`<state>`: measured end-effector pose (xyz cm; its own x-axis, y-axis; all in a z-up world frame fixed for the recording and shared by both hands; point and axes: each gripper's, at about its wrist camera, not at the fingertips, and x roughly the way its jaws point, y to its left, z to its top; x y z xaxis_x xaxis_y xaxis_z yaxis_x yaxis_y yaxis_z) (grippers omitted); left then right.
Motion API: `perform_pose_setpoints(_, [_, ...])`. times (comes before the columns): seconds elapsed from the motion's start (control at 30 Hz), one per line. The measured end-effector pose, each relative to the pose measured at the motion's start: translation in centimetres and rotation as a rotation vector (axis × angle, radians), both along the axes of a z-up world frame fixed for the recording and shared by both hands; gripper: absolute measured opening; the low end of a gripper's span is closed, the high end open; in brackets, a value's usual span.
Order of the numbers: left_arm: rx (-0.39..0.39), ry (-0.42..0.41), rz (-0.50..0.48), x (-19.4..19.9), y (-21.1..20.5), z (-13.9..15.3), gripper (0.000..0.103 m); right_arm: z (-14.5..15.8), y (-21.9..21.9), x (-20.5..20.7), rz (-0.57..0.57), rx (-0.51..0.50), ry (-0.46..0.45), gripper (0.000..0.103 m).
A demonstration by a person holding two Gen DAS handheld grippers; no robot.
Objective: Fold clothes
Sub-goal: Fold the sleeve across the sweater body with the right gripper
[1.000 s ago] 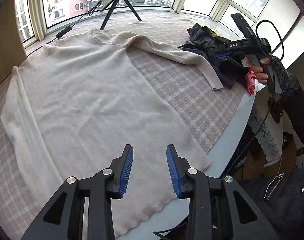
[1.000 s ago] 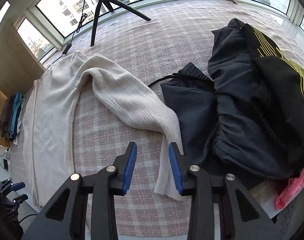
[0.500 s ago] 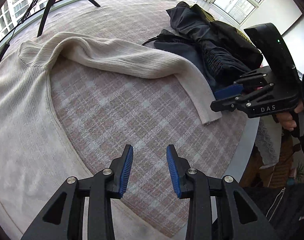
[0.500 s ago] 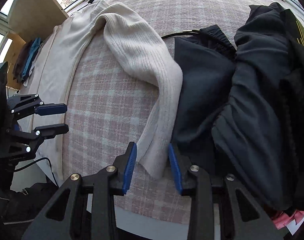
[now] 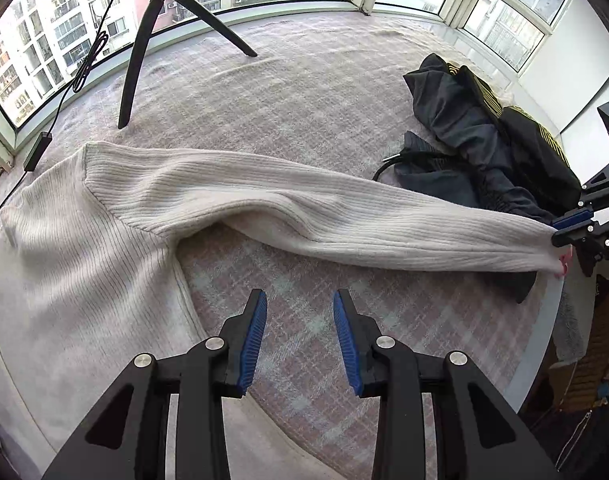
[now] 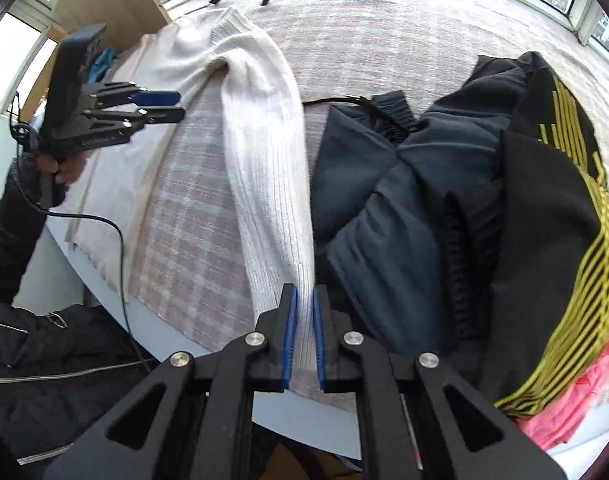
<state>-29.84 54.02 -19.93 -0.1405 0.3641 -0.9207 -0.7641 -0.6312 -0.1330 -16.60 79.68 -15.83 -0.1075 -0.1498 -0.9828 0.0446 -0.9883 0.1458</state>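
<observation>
The right gripper (image 6: 302, 320) pinches the cuff end of the cream sweater's sleeve (image 5: 344, 216) between its blue pads, the jaws pressed nearly together on the knit. From that gripper the sleeve runs straight ahead and a little to the left, its long axis pointing away toward the shoulder seam, and it looks lifted and drawn fairly taut off the plaid-covered surface (image 5: 344, 128). The sweater (image 5: 72, 264) body lies flat well to the left of the right gripper, directly ahead and left of the left gripper (image 5: 300, 336).

The left gripper is spread wide and holds nothing; it hovers over bare plaid cloth just short of the sleeve, which crosses in front of it from left to right. It is the nearer one to the armpit and side seam, so it could pin the fold line while the right carries the sleeve leftward over the body.

No container is in view. A heap of dark clothes (image 6: 444, 200) sits just right of the held cuff, touching the sleeve's edge, with a pink garment (image 6: 576, 400) beneath.
</observation>
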Motion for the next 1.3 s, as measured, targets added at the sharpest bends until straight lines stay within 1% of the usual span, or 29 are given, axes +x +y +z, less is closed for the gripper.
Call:
perform_pose_setpoints(0.07, [0.013, 0.014, -0.019, 0.1, 0.7, 0.0, 0.033, -0.1, 0.8, -0.1, -0.012, 0.027, -0.022, 0.026])
perform_pose_setpoints(0.1, [0.027, 0.019, -0.028, 0.0, 1.1, 0.1, 0.033, 0.2, 1.2, -0.3, -0.023, 0.004, -0.016, 0.028])
perform_pose_setpoints(0.17, [0.048, 0.032, -0.04, -0.5, 1.8, 0.2, 0.033, 1.2, 1.8, -1.4, -0.057, -0.049, 0.028, 0.028])
perform_pose_setpoints(0.2, [0.054, 0.044, -0.039, -1.0, 2.1, 0.2, 0.033, 1.8, 1.9, -2.2, -0.078, -0.06, 0.057, 0.028])
perform_pose_setpoints(0.27, [0.051, 0.04, -0.023, -2.3, 1.4, -0.2, 0.033, 2.2, 1.0, -4.2, -0.091, -0.078, 0.102, 0.028])
perform_pose_setpoints(0.37, [0.042, 0.025, 0.006, -4.3, -0.1, -0.8, 0.033, 0.5, -2.8, -7.0, -0.021, -0.096, 0.107, 0.028])
perform_pose_setpoints(0.4, [0.039, 0.019, 0.016, -4.9, -0.6, -1.0, 0.033, -0.2, -4.4, -7.7, 0.021, -0.083, 0.114, 0.028])
perform_pose_setpoints(0.47, [0.033, 0.009, 0.035, -6.3, -1.7, -1.4, 0.033, -1.7, -7.8, -8.6, 0.119, -0.014, 0.147, 0.028])
perform_pose_setpoints(0.53, [0.026, -0.002, 0.054, -7.6, -2.7, -1.8, 0.032, -3.1, -10.0, -9.5, 0.182, 0.02, 0.17, 0.028])
perform_pose_setpoints(0.67, [0.014, -0.023, 0.093, -10.2, -4.8, -2.6, 0.032, -5.5, -11.1, -11.9, 0.197, 0.051, 0.154, 0.028])
perform_pose_setpoints(0.77, [-0.002, -0.034, 0.097, -11.0, -4.8, -3.4, 0.032, -6.4, -11.3, -12.5, 0.214, 0.1, 0.145, 0.028])
perform_pose_setpoints(0.83, [-0.014, -0.042, 0.096, -11.5, -4.7, -4.0, 0.032, -6.4, -11.3, -12.5, 0.21, 0.098, 0.145, 0.028])
perform_pose_setpoints(0.87, [-0.019, -0.045, 0.096, -11.7, -4.6, -4.3, 0.032, -6.4, -11.3, -12.5, 0.216, 0.11, 0.145, 0.026])
perform_pose_setpoints(0.9, [-0.025, -0.049, 0.096, -11.9, -4.6, -4.6, 0.032, -6.3, -11.3, -12.5, 0.224, 0.129, 0.147, 0.019])
perform_pose_setpoints(0.93, [-0.03, -0.052, 0.096, -12.1, -4.5, -4.9, 0.032, -6.1, -11.4, -12.4, 0.245, 0.153, 0.146, 0.006])
perform_pose_setpoints(1.0, [-0.042, -0.059, 0.096, -12.6, -4.4, -5.5, 0.033, -5.1, -11.7, -12.0, 0.312, 0.217, 0.152, 0.006])
perform_pose_setpoints(1.07, [-0.044, -0.062, 0.088, -12.6, -4.4, -5.6, 0.034, -3.0, -11.7, -10.8, 0.405, 0.33, 0.196, 0.006])
perform_pose_setpoints(1.13, [-0.041, -0.06, 0.074, -12.6, -4.4, -5.6, 0.035, -1.5, -11.2, -9.7, 0.456, 0.392, 0.233, 0.006])
perform_pose_setpoints(1.17, [-0.043, -0.058, 0.067, -12.5, -4.4, -5.6, 0.035, -1.4, -10.9, -9.5, 0.454, 0.393, 0.225, 0.006])
perform_pose_setpoints(1.27, [-0.055, -0.054, 0.049, -12.4, -4.2, -5.5, 0.034, -3.3, -11.2, -10.2, 0.426, 0.364, 0.154, 0.006])
perform_pose_setpoints(1.3, [-0.064, -0.049, 0.043, -12.3, -4.2, -5.4, 0.034, -3.9, -11.3, -10.4, 0.419, 0.345, 0.129, 0.009])
